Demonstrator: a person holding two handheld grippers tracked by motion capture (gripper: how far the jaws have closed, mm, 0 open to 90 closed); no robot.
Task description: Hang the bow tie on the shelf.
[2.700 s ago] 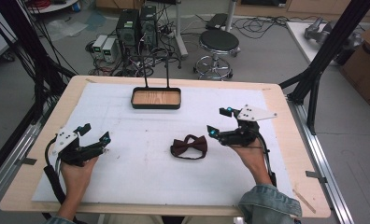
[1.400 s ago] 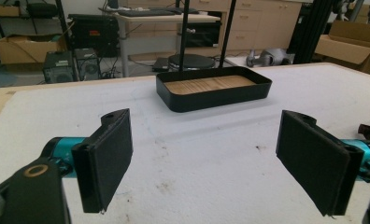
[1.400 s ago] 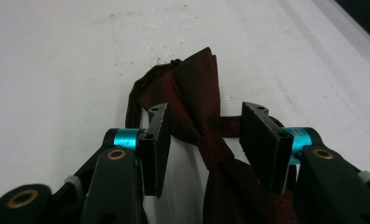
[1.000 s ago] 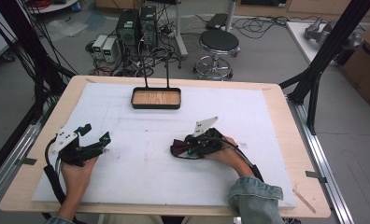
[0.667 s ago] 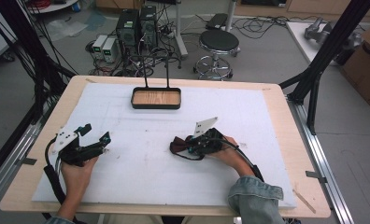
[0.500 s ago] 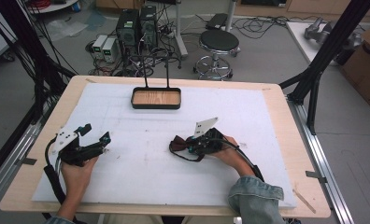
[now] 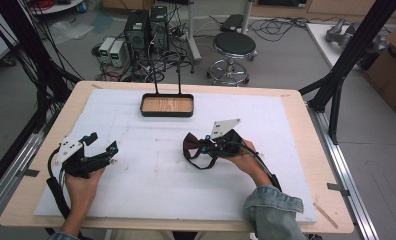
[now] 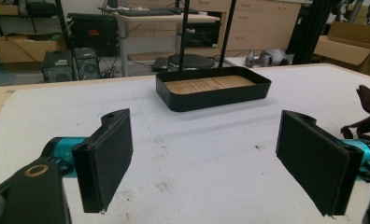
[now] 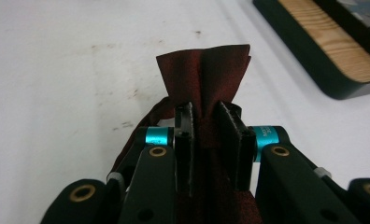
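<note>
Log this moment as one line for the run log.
right hand-held gripper: shut on bow tie | left hand-held gripper: open, holds nothing | tray: at far edge of mat, nothing in it

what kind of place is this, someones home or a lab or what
Most likely a lab or workshop set up for recording. Desktop computers and tangled cables sit on the floor behind the foam-topped table, with a rolling stool and cardboard boxes nearby.
</note>
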